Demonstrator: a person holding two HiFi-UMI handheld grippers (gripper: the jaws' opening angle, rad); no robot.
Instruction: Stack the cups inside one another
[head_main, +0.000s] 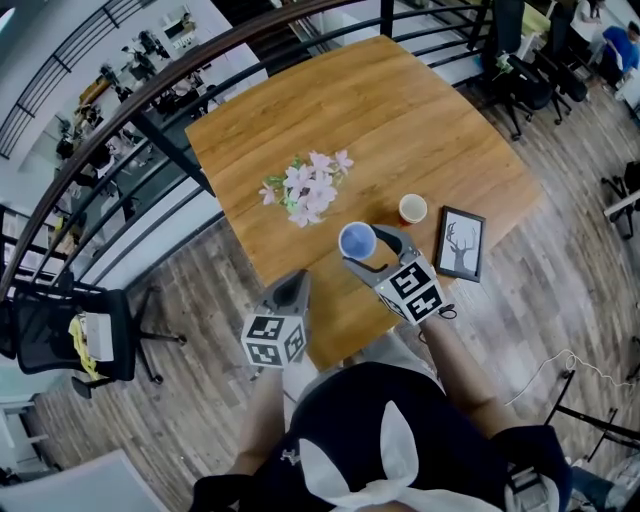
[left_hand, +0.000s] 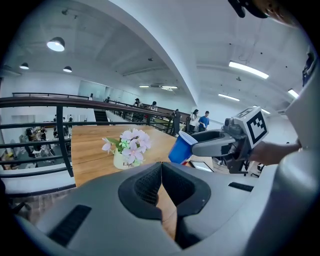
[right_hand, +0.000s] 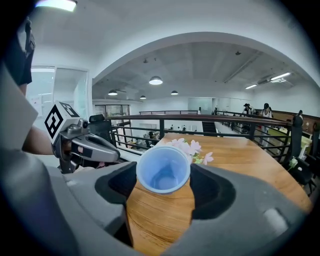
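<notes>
Blue cup (right_hand: 163, 169): we see a plain blue cup with a paler rim, narrowing towards its base. It is empty, and its round mouth faces back along the claw that holds it.
Where the blue cup is: it is over the near part of the bench (head_main: 400, 110), between the flower pot and the picture frame. In the left gripper view it sits tilted, with the rim higher than the base.
Right claw (head_main: 368, 247): it stands wide and is closed on the blue cup, with one pad on each side of the cup's wall just below the rim.
Left claw (left_hand: 161, 172): its two pads meet at the tips and we see nothing between them. It hangs at the bench's near edge, left of the right claw and apart from the cup.
Second cup (head_main: 413, 209): this is a small tan paper cup with a white inside. It stands upright on the bench just beyond the right claw, close to the blue cup but not touching it.
Flower pot (left_hand: 127, 150): a small white pot of pink and white flowers stands on the bench, left of both cups.
Picture frame (head_main: 460, 243): a dark frame holding a drawing of a bare tree lies near the bench's right edge, just beside the tan cup.
Surroundings: a dark railing (head_main: 150, 110) curves past the far side of the bench, and the floor is wood plank.
</notes>
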